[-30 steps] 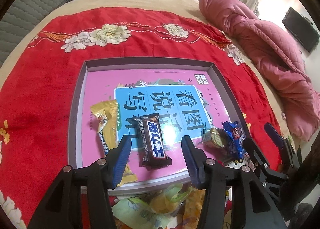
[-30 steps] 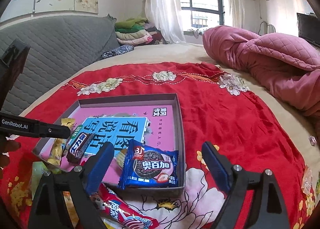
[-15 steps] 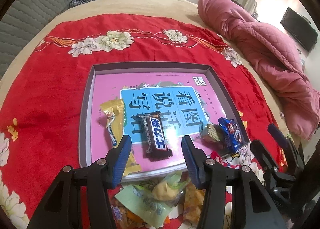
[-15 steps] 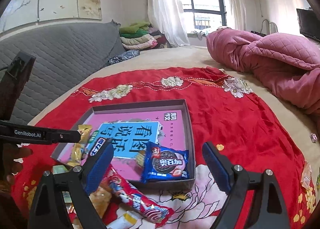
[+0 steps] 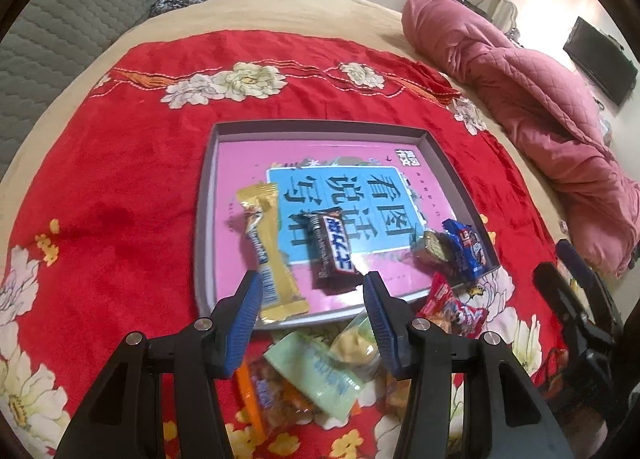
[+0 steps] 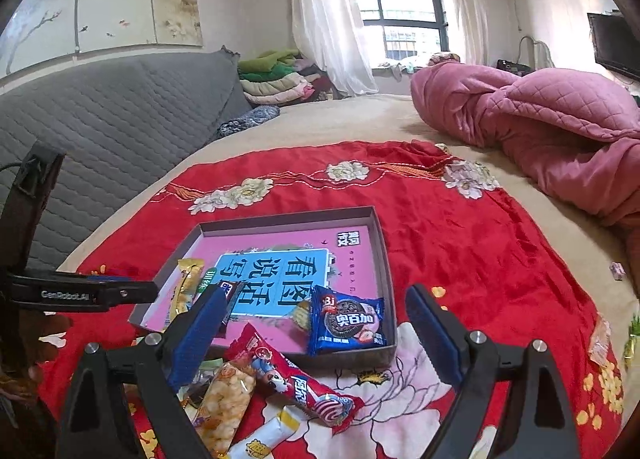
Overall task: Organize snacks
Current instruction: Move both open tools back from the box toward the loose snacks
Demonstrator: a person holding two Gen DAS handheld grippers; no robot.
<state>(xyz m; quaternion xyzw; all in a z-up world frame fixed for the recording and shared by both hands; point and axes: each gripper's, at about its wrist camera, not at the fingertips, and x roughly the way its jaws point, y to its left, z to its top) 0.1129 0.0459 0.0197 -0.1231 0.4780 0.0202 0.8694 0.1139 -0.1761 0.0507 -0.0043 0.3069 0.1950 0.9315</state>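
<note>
Window in right view only

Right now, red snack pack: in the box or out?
Out. The red pack lies on the red cloth in front of the box, beside its near wall.

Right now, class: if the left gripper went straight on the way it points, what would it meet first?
Probably the dark chocolate bar lying in the box, which sits in line between the open jaws of the left gripper. Depth is hard to judge here.
</note>
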